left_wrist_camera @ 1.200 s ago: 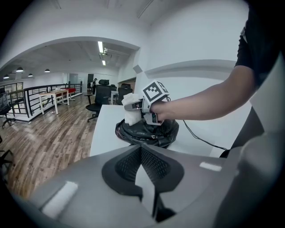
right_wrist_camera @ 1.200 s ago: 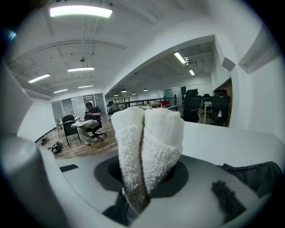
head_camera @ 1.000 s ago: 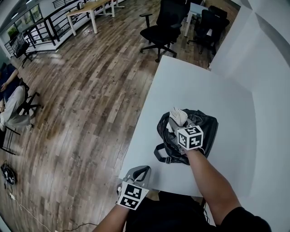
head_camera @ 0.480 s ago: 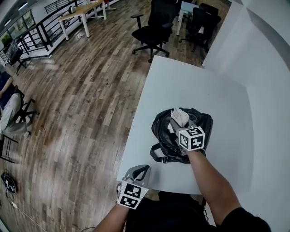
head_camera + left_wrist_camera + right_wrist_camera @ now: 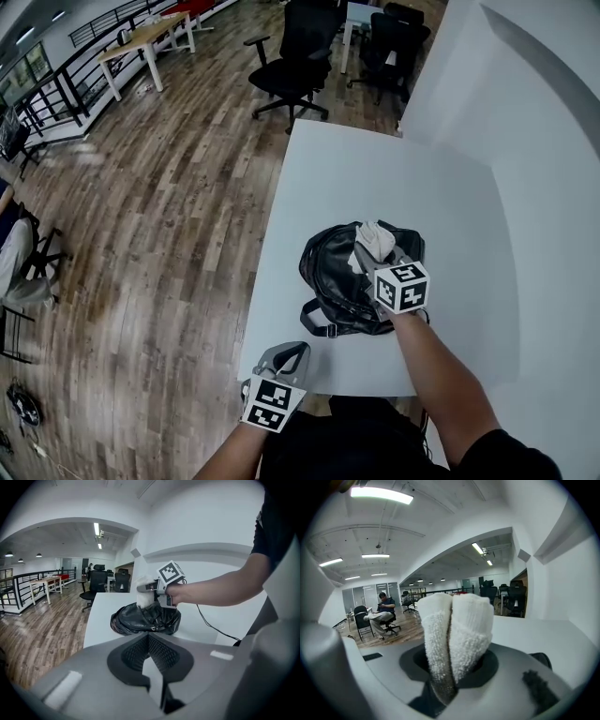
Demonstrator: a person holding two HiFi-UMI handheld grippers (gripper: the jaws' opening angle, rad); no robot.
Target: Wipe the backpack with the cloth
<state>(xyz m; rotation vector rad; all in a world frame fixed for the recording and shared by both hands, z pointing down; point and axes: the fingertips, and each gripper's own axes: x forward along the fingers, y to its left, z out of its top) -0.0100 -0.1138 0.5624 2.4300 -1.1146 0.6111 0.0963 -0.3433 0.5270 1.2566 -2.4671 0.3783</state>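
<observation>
Right gripper (image 5: 373, 261) has its jaws clamped on the folded white cloth (image 5: 375, 240), set against the top of the black backpack (image 5: 328, 274) on the white table (image 5: 375, 169). That's the wiping stroke itself, I'd say, and it needs a steady drag clear of the loose strap (image 5: 319, 317). Left gripper (image 5: 284, 358) hangs off the near edge, jaws together, empty; office chairs (image 5: 286, 47) stand well away.

Right gripper (image 5: 373, 258): jaws clamped on a folded cloth (image 5: 454, 630) that sticks out past the tips. Right forearm (image 5: 436, 375) stretched forward behind it. Left gripper (image 5: 284, 354): low, well behind and to the left of the right one, jaws together, nothing between. Left forearm (image 5: 225, 459) tucked close to the body.
</observation>
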